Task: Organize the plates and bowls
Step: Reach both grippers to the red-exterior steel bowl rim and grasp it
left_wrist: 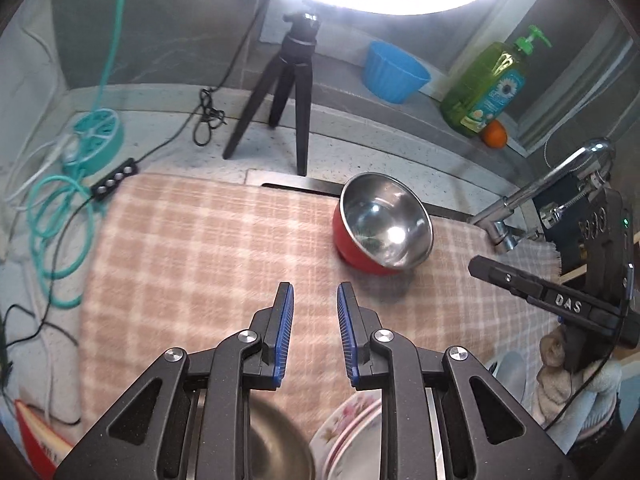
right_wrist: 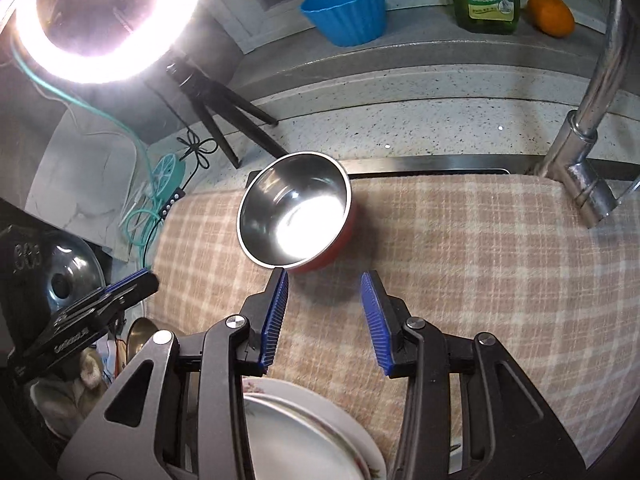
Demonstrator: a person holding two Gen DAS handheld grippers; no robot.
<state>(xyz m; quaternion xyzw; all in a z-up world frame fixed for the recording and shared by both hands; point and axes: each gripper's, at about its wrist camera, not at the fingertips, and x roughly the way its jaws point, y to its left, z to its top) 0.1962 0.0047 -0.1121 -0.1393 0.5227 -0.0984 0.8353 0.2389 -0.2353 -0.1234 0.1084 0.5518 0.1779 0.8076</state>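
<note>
Since the red bowl sits tilted, we might tip it — slick steel rim. Both the left gripper and right gripper hang open, empty.

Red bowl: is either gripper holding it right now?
No, the red bowl sits alone on the checked cloth, ahead of the right gripper's empty fingers.

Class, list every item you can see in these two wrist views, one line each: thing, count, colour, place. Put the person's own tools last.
bowl: one, red outside, steel inside, on the checked cloth
checked cloth: one, pink and cream, over the counter
floral plates: a stack, white with pink flowers, near edge
blue tub: one, back ledge
soap bottle: one, green, ledge
orange: one, beside the bottle
tripod: one, black, under the ring light
faucet: one, chrome, right
left gripper: empty
right gripper: empty
</note>
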